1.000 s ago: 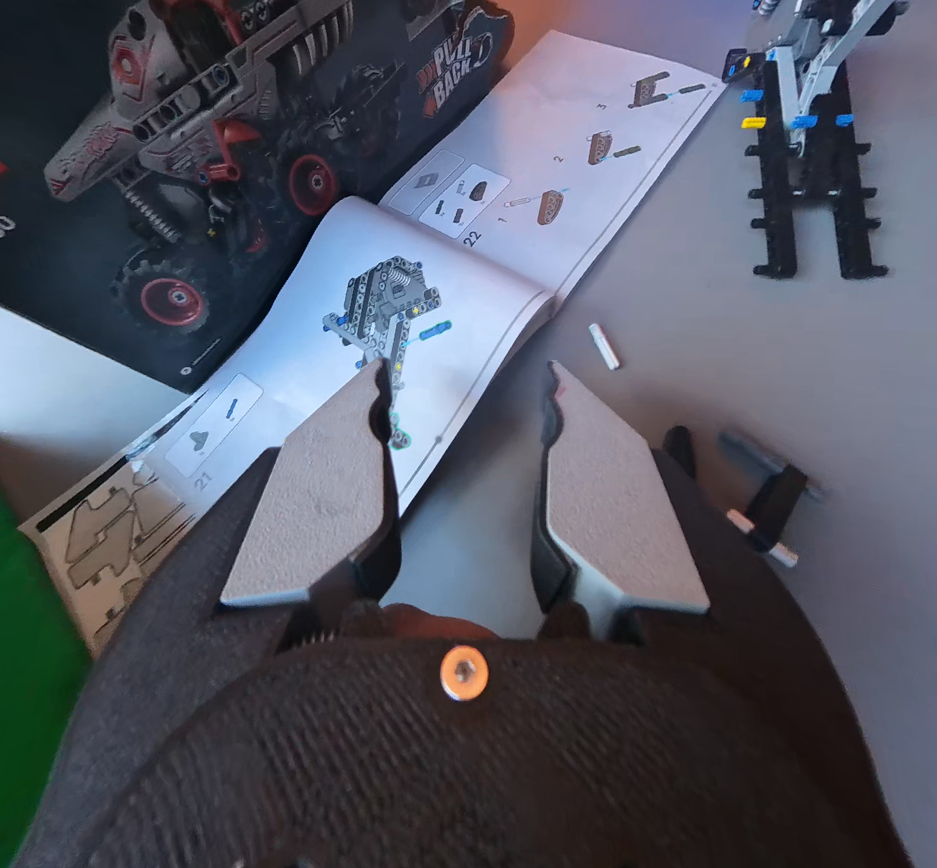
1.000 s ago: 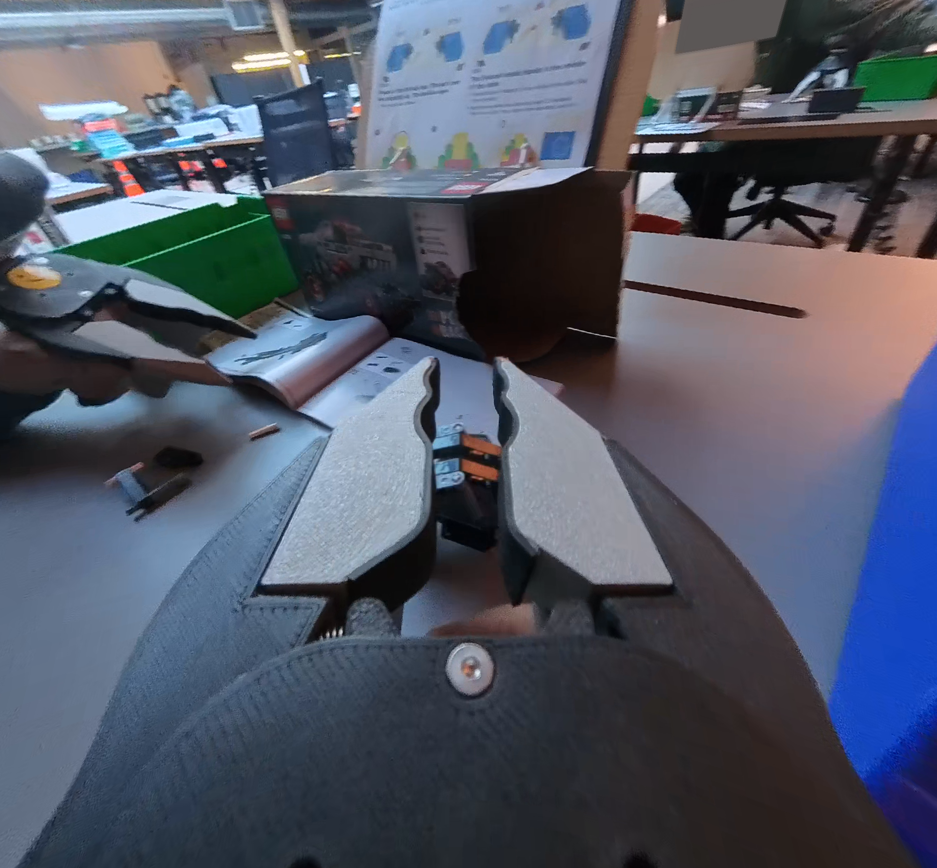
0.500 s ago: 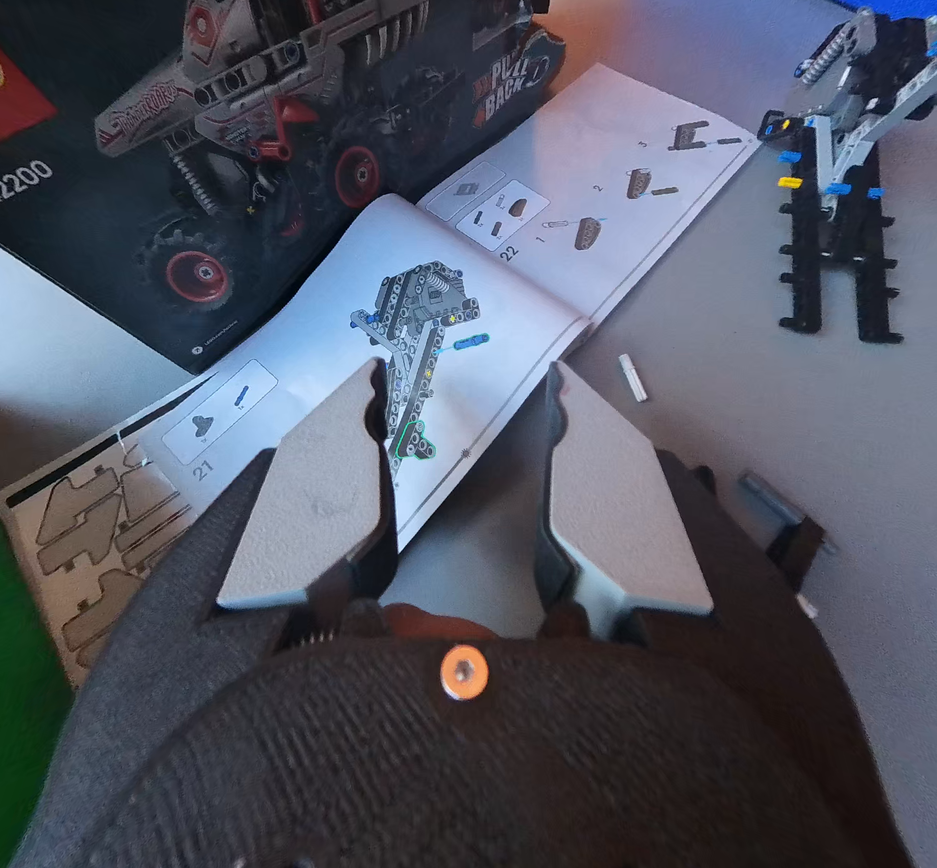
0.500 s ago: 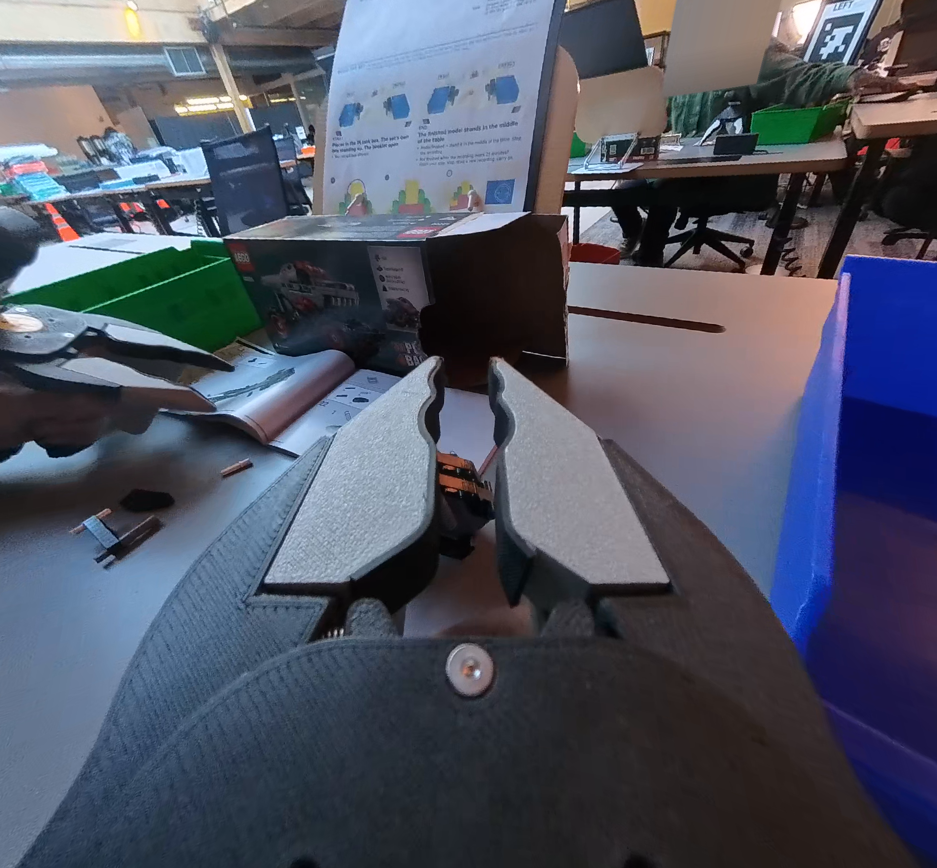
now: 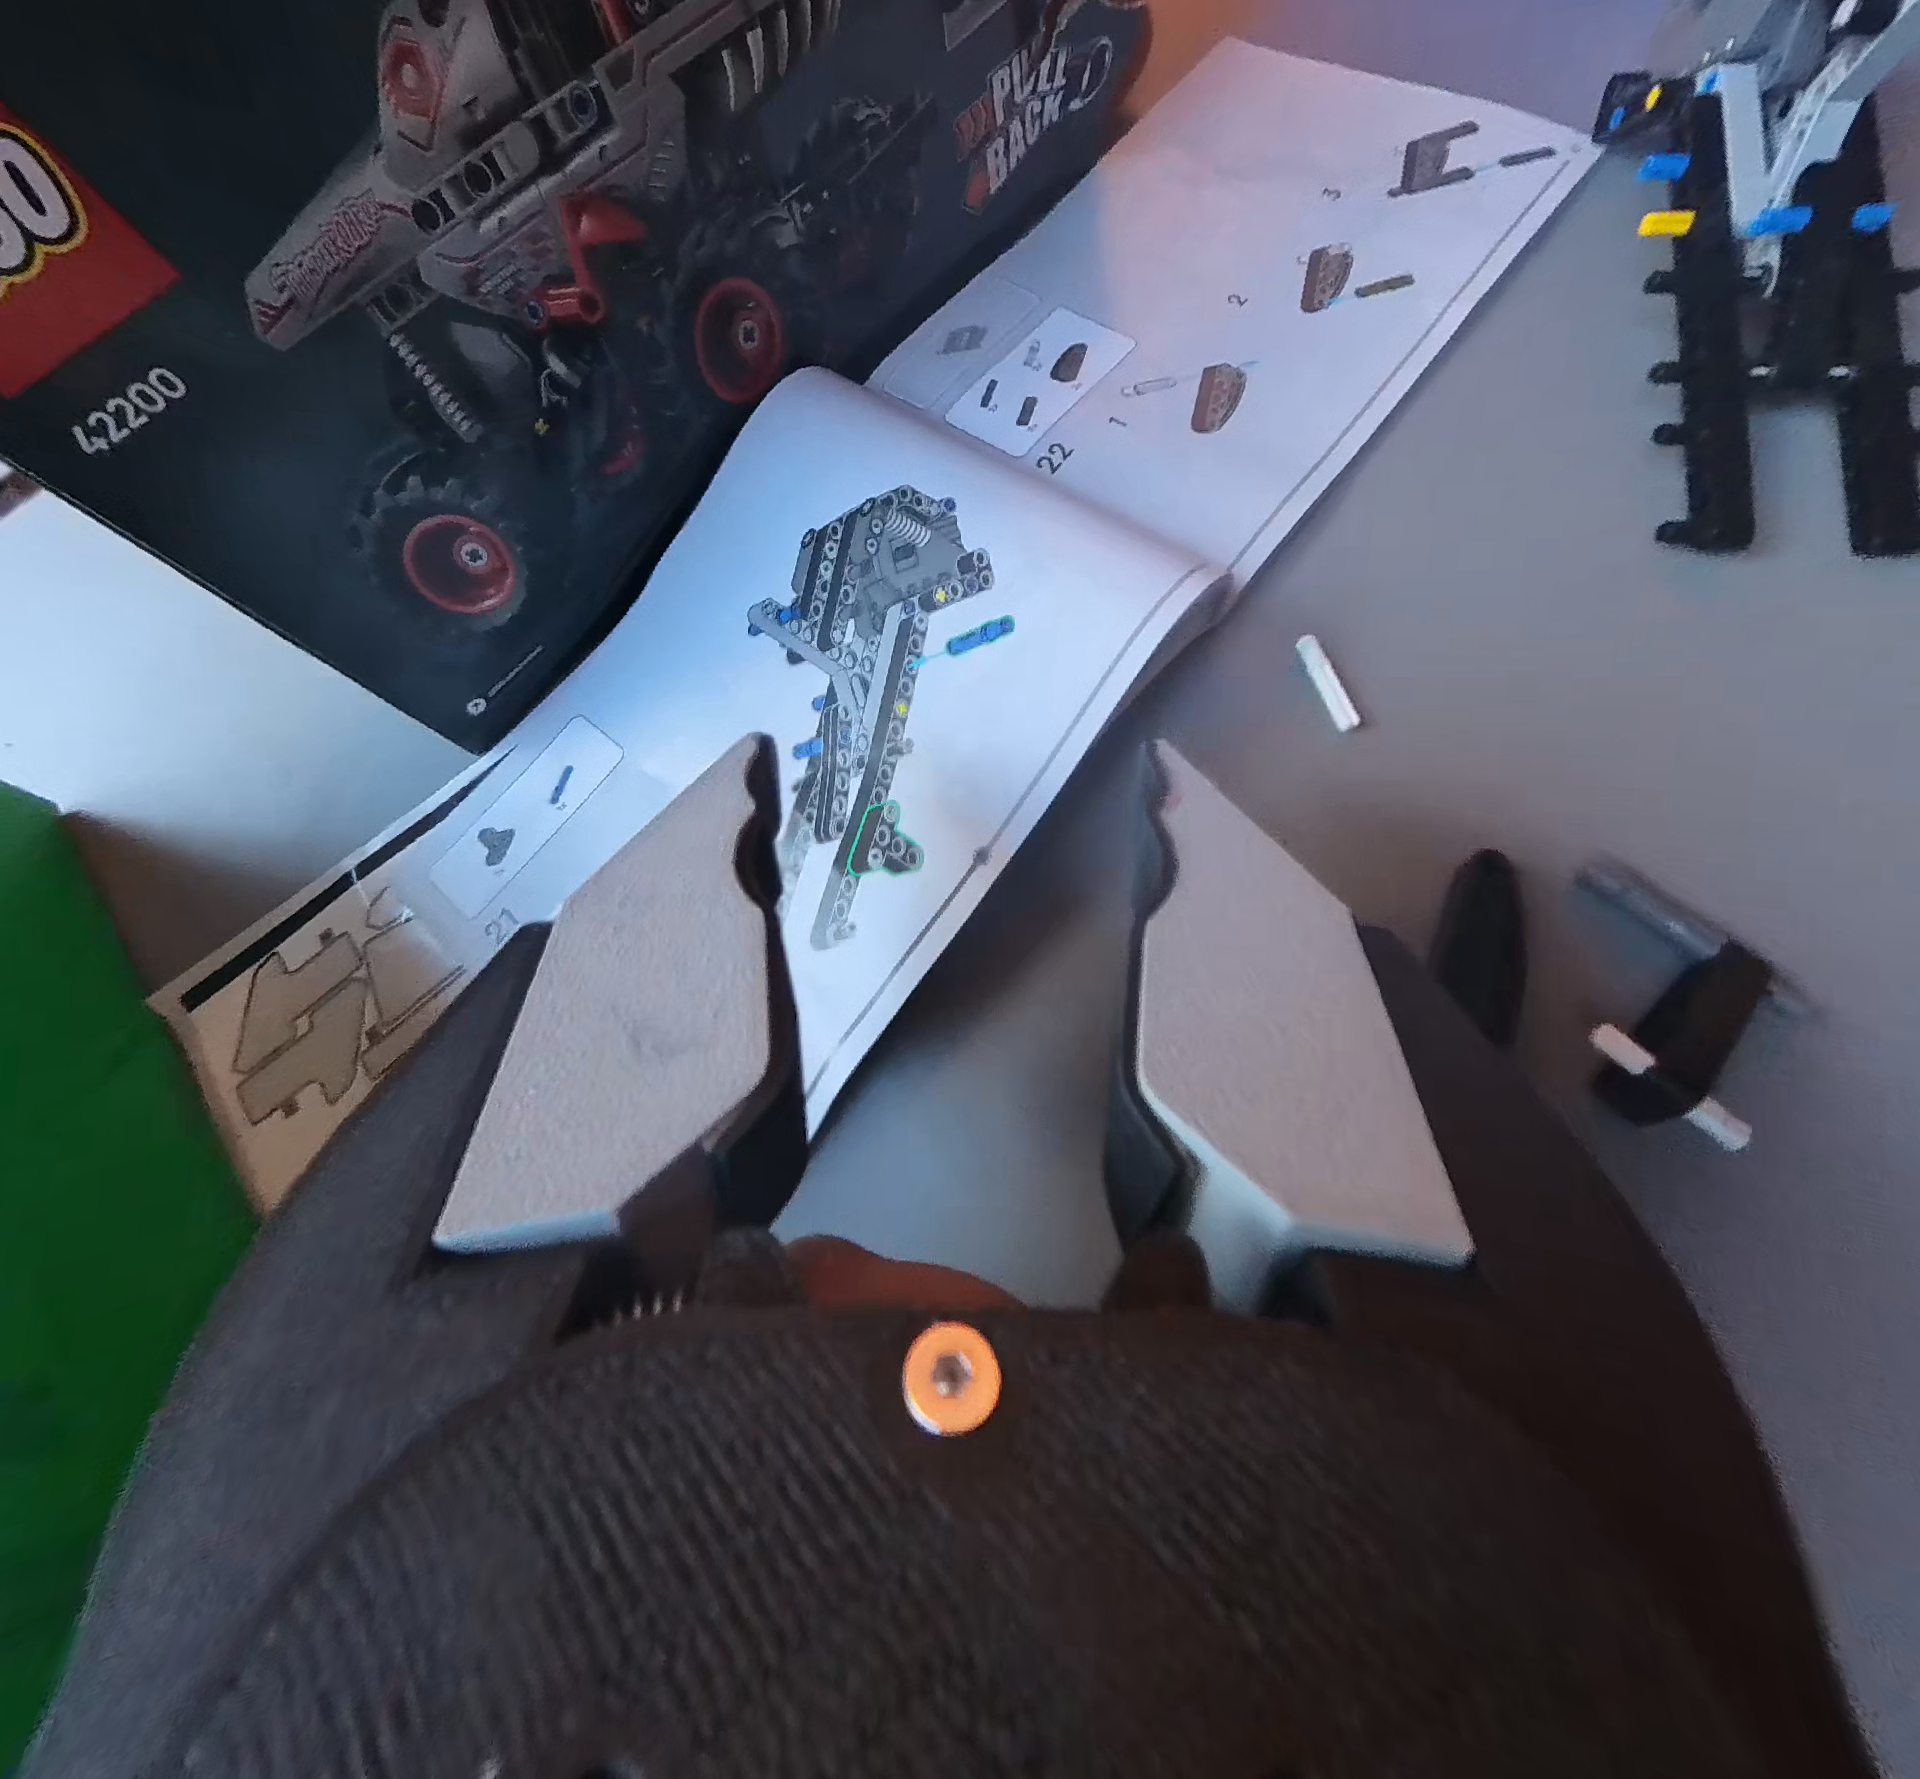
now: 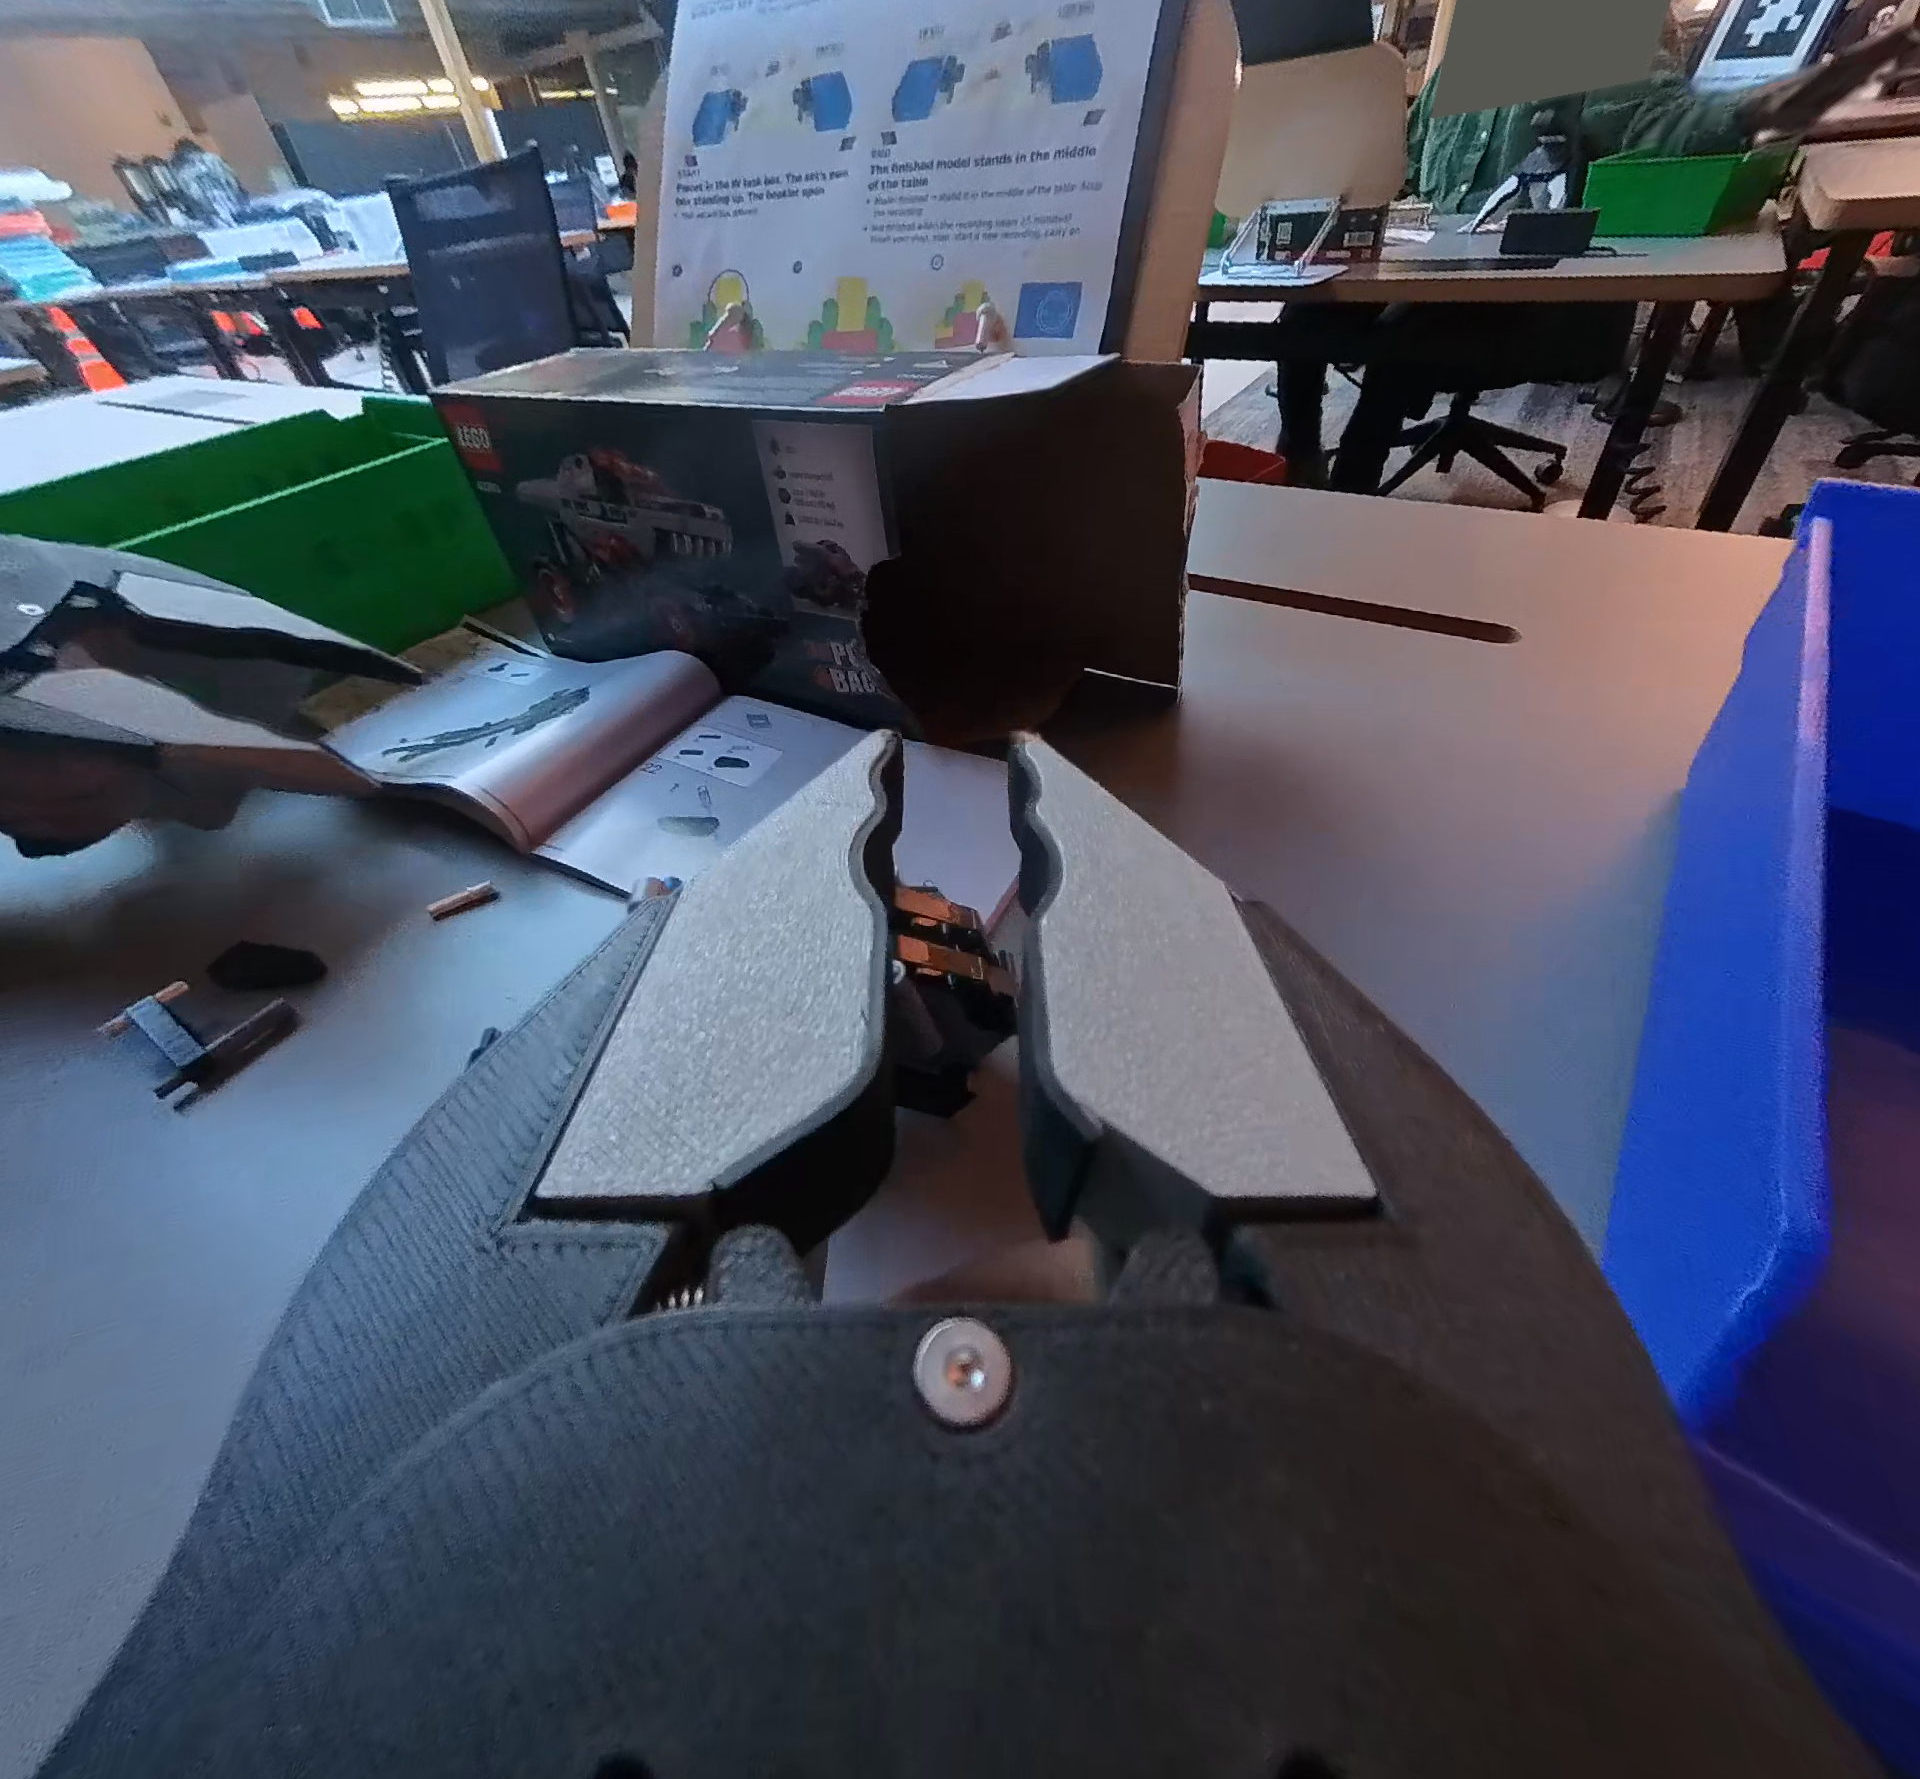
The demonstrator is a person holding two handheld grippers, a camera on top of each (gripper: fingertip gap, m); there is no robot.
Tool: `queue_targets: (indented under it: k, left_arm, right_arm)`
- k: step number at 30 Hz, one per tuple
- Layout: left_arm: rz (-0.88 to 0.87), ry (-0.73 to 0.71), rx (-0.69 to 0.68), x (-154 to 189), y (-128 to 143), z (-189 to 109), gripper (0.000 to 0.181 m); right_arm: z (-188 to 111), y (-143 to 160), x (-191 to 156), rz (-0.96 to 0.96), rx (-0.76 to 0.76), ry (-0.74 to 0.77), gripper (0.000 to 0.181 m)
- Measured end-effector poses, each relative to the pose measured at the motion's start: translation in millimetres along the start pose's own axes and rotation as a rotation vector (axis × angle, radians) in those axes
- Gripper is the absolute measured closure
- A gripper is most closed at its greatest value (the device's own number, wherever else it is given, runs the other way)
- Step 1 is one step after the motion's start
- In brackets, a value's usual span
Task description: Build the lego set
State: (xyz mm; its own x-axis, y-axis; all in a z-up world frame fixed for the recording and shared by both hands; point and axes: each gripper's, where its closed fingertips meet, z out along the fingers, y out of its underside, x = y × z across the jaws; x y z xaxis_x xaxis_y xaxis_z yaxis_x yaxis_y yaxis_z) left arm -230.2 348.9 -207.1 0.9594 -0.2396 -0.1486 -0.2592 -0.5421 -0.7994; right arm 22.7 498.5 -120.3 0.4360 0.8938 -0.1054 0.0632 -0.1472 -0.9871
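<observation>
My left gripper (image 5: 956,763) is open and empty, hovering over the near edge of the open instruction booklet (image 5: 1039,524). The partly built black and grey model (image 5: 1766,202) stands on the table at the far right, cut off by the frame edge. My right gripper (image 6: 956,761) is shut on a black part of that model (image 6: 951,971), which shows between its fingers. The left gripper also shows in the right wrist view (image 6: 208,649), at the left. Loose parts lie on the table: a white pin (image 5: 1328,683), a black connector with an axle (image 5: 1683,1033) and a small black piece (image 5: 1475,908).
The set's box (image 5: 468,171) stands behind the booklet, also in the right wrist view (image 6: 727,524). A green bin (image 6: 291,524) is at the left, a blue bin (image 6: 1766,898) at the right. A poster on a stand (image 6: 914,119) rises behind the box. The tips of one gripper are about 30 centimetres away from the tips of the other. My left gripper is the nearer one to the white pin (image 5: 1328,683): about 6 centimetres, against 25 centimetres. It is also in sight in the right wrist view (image 6: 460,899).
My left gripper has drawn back and left, so more of the box shows; it stays open. My right gripper has turned to the right with the model, bringing the blue bin into view.
</observation>
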Motion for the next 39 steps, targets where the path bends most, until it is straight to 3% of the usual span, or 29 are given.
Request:
queue_targets:
  k: [8,17,20,24,27,30,39]
  left_arm:
    - [-0.001,0.075,0.007,21.6,-3.4,-10.2,0.113]
    - [-0.042,0.085,-0.014,22.2,0.3,-16.3,0.111]
    - [-0.082,0.082,-0.037,20.5,3.5,-16.0,0.137]
    - [-0.095,0.109,-0.045,26.6,4.2,-17.2,0.119]
    - [-0.089,0.140,-0.055,35.9,5.4,-16.5,0.125]
    - [-0.078,0.202,-0.061,51.6,5.4,-17.8,0.119]
    - [-0.075,0.188,-0.030,51.1,-1.1,-23.2,0.118]
  right_arm:
    - [1.9,5.4,13.5,0.011,-0.010,0.042,0.164]
    - [3.3,5.1,14.7,0.015,0.015,0.013,0.156]
    - [3.4,5.2,17.6,0.002,0.017,0.031,0.156]
    - [3.8,6.4,19.6,0.001,0.013,0.039,0.156]
    - [4.0,6.9,20.9,-0.005,0.012,0.048,0.157]
    - [5.4,8.5,21.4,-0.005,0.007,0.050,0.157]
    - [7.7,10.7,20.0,-0.020,-0.001,0.047,0.156]
